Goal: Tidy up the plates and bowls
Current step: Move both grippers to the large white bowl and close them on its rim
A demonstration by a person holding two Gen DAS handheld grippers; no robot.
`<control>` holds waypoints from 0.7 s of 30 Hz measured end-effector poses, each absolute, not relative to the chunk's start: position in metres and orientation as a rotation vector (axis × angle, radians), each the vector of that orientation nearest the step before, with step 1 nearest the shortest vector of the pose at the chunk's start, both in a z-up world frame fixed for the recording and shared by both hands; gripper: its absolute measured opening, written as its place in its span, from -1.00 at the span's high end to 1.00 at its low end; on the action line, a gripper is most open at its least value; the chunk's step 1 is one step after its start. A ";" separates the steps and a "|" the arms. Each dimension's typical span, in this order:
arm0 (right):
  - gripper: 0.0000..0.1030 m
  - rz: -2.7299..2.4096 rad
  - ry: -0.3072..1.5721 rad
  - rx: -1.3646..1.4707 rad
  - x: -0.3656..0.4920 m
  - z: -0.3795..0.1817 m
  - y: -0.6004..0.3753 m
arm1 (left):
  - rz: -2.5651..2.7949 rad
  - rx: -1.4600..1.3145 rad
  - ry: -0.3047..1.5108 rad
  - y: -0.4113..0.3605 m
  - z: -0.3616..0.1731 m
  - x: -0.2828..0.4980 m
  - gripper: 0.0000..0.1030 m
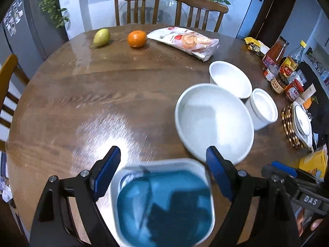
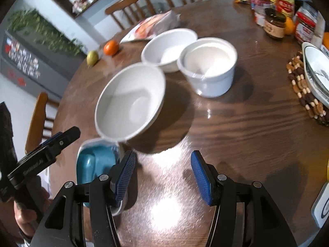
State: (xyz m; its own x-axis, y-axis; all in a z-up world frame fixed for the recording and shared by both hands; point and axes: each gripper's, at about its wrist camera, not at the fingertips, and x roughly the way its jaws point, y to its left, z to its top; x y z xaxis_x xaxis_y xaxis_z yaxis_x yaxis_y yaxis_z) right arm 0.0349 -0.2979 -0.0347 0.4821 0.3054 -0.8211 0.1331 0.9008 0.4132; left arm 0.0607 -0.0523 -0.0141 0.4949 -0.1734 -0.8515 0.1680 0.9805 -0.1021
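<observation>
A square bowl [image 1: 164, 201], white outside and blue inside, sits on the wooden table [image 1: 102, 103] close under my left gripper [image 1: 163, 171]. The left jaws stand wide open, one on each side above its rim, without pressing it. Beyond lie a large white bowl [image 1: 213, 121], a second white bowl [image 1: 230, 78] and a white straight-walled cup [image 1: 263, 109]. In the right wrist view my right gripper [image 2: 163, 178] is open over bare table [image 2: 246, 123], empty. The blue bowl [image 2: 96, 164] lies beside its left finger, the large white bowl [image 2: 129, 103] just ahead.
A pear [image 1: 101, 37], an orange [image 1: 137, 38] and a snack bag [image 1: 185, 41] lie at the far side. Bottles and jars [image 1: 283, 70] crowd the right edge, by a beaded trivet [image 2: 304, 94] bearing a patterned plate [image 2: 314, 68]. Wooden chairs ring the table.
</observation>
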 end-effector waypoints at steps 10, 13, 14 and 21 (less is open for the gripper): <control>-0.11 0.107 1.032 0.526 0.071 -0.046 -0.307 | -0.192 0.047 1.091 -0.080 -0.033 0.102 -0.58; 0.00 0.118 1.042 0.525 0.084 -0.052 -0.301 | -0.190 0.053 1.118 -0.085 -0.041 0.112 -0.33; 0.10 0.118 1.045 0.520 0.086 -0.053 -0.300 | -0.182 0.052 1.130 -0.086 -0.044 0.115 -0.28; 0.67 0.143 1.058 0.501 0.098 -0.058 -0.295 | -0.177 0.049 1.181 -0.088 -0.056 0.125 0.46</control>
